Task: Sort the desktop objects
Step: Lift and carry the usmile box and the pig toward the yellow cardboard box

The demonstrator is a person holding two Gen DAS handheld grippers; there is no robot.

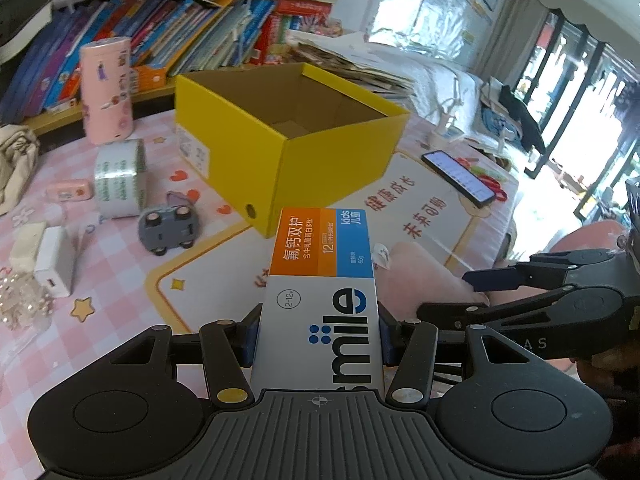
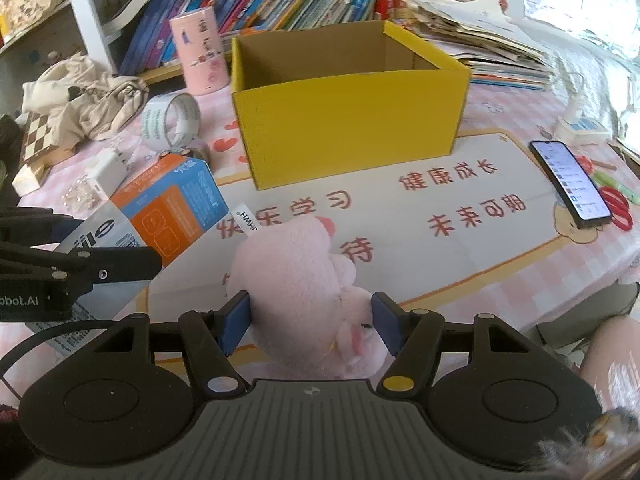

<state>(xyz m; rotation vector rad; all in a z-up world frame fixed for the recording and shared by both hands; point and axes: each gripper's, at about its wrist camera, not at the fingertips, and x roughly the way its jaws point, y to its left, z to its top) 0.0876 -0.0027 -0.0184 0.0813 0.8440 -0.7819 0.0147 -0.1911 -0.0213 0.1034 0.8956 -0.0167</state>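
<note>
My left gripper [image 1: 318, 334] is shut on a white, orange and blue toothpaste box [image 1: 320, 276] and holds it above the desk mat, in front of the open yellow cardboard box [image 1: 288, 136]. The toothpaste box also shows in the right wrist view [image 2: 160, 216]. My right gripper [image 2: 308, 320] has its blue pads pressed on both sides of a pink plush toy [image 2: 304, 280], which also shows in the left wrist view [image 1: 424, 276]. The yellow box [image 2: 348, 120] stands ahead of it. Its floor, where it shows, is bare.
A tape roll [image 1: 120, 178], grey toy car [image 1: 168, 228], white charger [image 1: 54, 262], pink eraser [image 1: 70, 190] and pink cylinder [image 1: 106, 90] lie left of the box. A lit phone [image 2: 570, 184] and red scissors [image 2: 618, 206] lie right. Books line the back.
</note>
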